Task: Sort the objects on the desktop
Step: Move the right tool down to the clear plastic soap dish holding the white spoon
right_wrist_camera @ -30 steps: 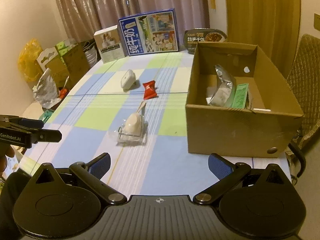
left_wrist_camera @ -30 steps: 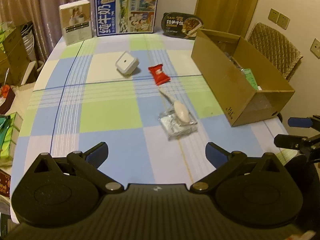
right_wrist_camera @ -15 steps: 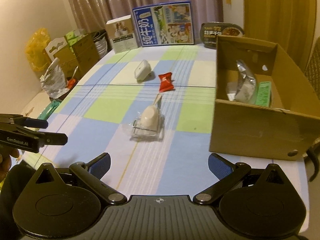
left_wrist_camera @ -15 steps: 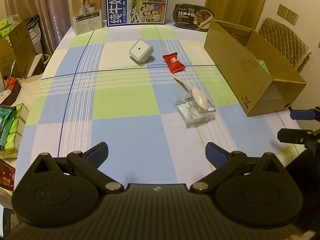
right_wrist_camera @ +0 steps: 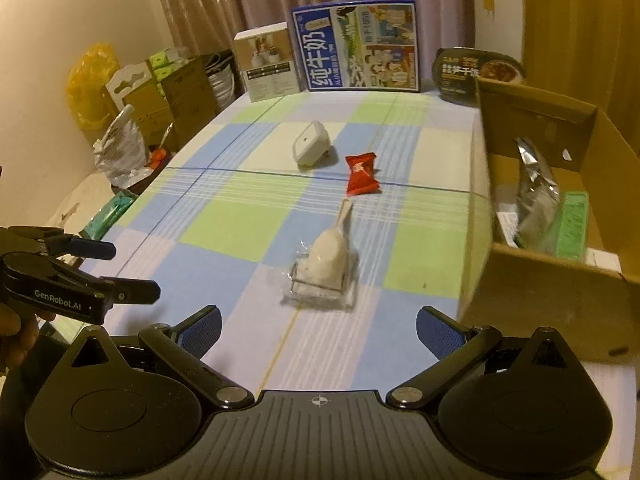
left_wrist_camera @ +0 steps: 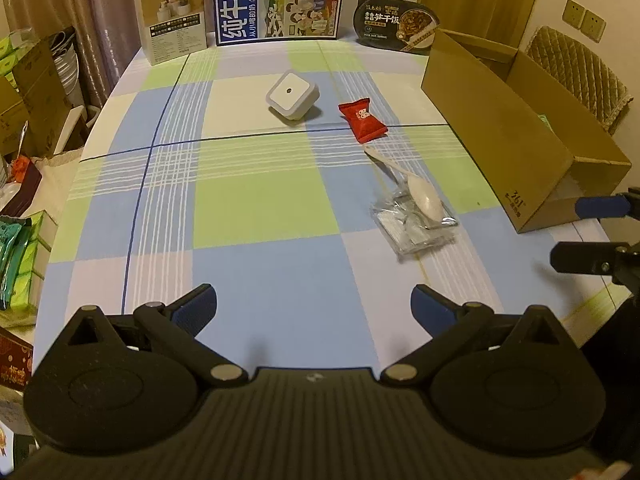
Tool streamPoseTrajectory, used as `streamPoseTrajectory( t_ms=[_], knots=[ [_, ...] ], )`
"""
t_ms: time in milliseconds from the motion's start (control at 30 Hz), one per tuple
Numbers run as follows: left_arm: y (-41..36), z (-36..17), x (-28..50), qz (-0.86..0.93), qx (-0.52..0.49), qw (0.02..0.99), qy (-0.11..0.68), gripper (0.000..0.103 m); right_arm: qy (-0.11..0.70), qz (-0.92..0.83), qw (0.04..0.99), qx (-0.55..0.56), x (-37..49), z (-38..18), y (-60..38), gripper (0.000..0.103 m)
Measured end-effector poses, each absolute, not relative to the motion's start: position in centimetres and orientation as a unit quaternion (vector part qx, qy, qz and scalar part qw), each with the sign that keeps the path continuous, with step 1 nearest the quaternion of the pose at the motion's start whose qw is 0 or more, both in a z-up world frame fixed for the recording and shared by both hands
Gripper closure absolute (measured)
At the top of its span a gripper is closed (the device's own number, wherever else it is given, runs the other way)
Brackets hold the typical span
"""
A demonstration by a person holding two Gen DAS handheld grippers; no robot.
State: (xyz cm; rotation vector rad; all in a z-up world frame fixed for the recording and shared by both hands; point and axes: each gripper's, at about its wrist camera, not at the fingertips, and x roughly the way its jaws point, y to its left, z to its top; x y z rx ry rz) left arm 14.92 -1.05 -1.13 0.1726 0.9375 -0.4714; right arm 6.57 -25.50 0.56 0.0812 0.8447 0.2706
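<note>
On the checked tablecloth lie a white square device (left_wrist_camera: 293,95) (right_wrist_camera: 311,149), a red snack packet (left_wrist_camera: 363,119) (right_wrist_camera: 362,173), and a white plastic spoon (left_wrist_camera: 420,196) (right_wrist_camera: 330,254) resting on a clear plastic wrapper (left_wrist_camera: 414,227) (right_wrist_camera: 320,292). An open cardboard box (left_wrist_camera: 516,136) (right_wrist_camera: 532,288) stands at the table's right; inside it are a silver pouch (right_wrist_camera: 534,196) and a green packet (right_wrist_camera: 573,226). My left gripper (left_wrist_camera: 314,306) (right_wrist_camera: 132,272) is open and empty near the front edge. My right gripper (right_wrist_camera: 318,326) (left_wrist_camera: 568,232) is open and empty, in front of the wrapper.
At the far edge stand a white carton (left_wrist_camera: 172,22), a blue milk box (left_wrist_camera: 278,0) and a black meal tray (left_wrist_camera: 396,24). Boxes and bags (right_wrist_camera: 132,120) crowd the floor to the left. A padded chair (left_wrist_camera: 576,68) sits behind the cardboard box.
Both grippers have shifted left along the front edge and nearer the table. The objects have not moved. Both stay open.
</note>
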Motion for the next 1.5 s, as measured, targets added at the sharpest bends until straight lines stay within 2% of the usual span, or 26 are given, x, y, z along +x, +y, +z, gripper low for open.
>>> streamPoseTrajectory(
  t_ms=[333, 633, 1000, 1167, 1500],
  knots=[
    [-1.4, -2.5, 17.1, -0.229, 0.097, 0.855, 0.455, 0.001, 0.422, 0.148, 0.894, 0.036, 10.7, -0.3, -24.6, 0.003],
    [-1.8, -3.3, 19.2, -0.237, 0.103, 0.851, 0.457, 0.001, 0.437, 0.158, 0.885, 0.024, 13.7, -1.4, -24.1, 0.017],
    [-2.8, -4.6, 20.3, -0.25, 0.103, 0.845, 0.461, 0.001, 0.454, 0.149, 0.878, 0.022, 16.4, -3.8, -24.0, 0.043],
    [-3.1, -5.2, 20.3, -0.255, 0.099, 0.842, 0.466, 0.001, 0.463, 0.143, 0.874, 0.027, 17.7, -5.1, -23.9, 0.048],
    [-2.5, -5.6, 20.3, -0.252, 0.09, 0.842, 0.469, 0.001, 0.475, 0.146, 0.865, 0.069, 18.2, -6.5, -23.5, 0.052]
  ],
)
